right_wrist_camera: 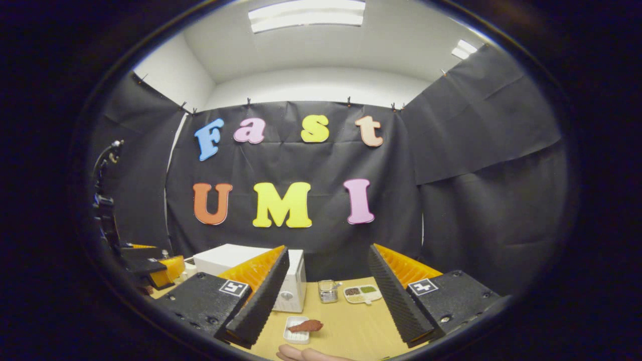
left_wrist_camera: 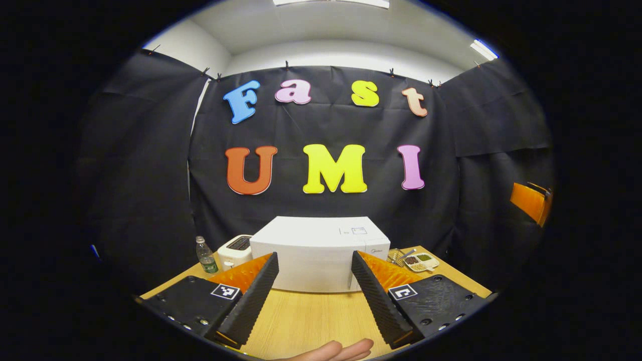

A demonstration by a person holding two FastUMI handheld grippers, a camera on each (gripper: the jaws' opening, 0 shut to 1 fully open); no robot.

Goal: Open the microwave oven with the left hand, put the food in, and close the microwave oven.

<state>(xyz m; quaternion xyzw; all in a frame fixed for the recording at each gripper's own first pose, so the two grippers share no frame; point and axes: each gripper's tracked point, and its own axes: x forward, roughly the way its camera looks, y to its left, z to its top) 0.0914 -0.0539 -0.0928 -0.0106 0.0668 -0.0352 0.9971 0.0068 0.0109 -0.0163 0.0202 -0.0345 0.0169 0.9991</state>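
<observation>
With the microwave (left_wrist_camera: 319, 253) door closed, the wide-open, empty left gripper (left_wrist_camera: 313, 293) should reach squarely for the door's edge.

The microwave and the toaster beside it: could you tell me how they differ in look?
The microwave is a large flat-topped box with a closed top; the toaster is much smaller, rounded, with dark slots on top. The microwave stands mid-table; the toaster sits at its left. Both are white and rest on the wooden table.

A white microwave oven (left_wrist_camera: 321, 253) stands shut on the table; reddish food (right_wrist_camera: 306, 326) lies in a small white tray before it.
</observation>
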